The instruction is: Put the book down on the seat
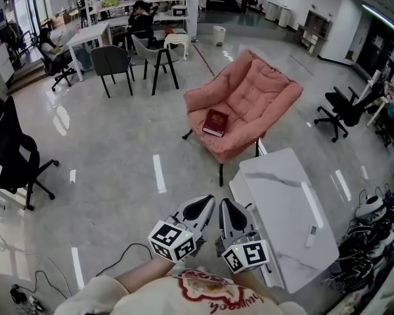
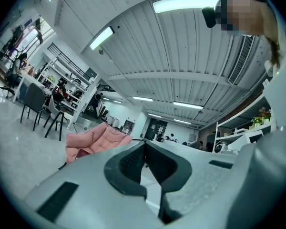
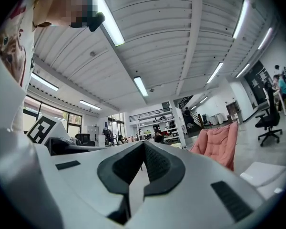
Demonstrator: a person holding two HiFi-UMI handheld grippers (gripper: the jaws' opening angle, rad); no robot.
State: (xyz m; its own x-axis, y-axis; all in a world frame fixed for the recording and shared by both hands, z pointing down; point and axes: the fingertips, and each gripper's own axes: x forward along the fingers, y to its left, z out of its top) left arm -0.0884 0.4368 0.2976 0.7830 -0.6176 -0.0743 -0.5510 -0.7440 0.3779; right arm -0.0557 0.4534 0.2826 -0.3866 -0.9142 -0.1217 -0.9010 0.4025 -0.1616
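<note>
Book [image 1: 215, 122], dark red: lies flat on the seat of the pink armchair [image 1: 259, 84], toward the seat's front edge. Left claw [image 1: 205, 204], right claw [image 1: 224, 207]: jaws together on nothing, side by side, well apart from the book, pointing toward the armchair.

Lighting: bright, even, indoor.
Sources: long ceiling strip lights [image 2: 185, 4], with daylight from windows [image 1: 25, 5] at the head view's upper left.
Glare: the strips burned out to plain white in both gripper views. The glossy floor [image 1: 118, 130] carried pale streaks [image 1: 159, 172] of reflected light.
Shadows: faint and soft under the pink seat [image 1: 246, 97] and the black office chair [image 1: 13, 156].
Distortion: heavy fisheye in all three views, with straight lines bowed and corners vignetted black.
Focus: book [image 1: 215, 122] and seat were clear mid-frame. The left gripper [image 2: 144, 146] and right gripper [image 3: 144, 146], close to their lenses, were soft.
</note>
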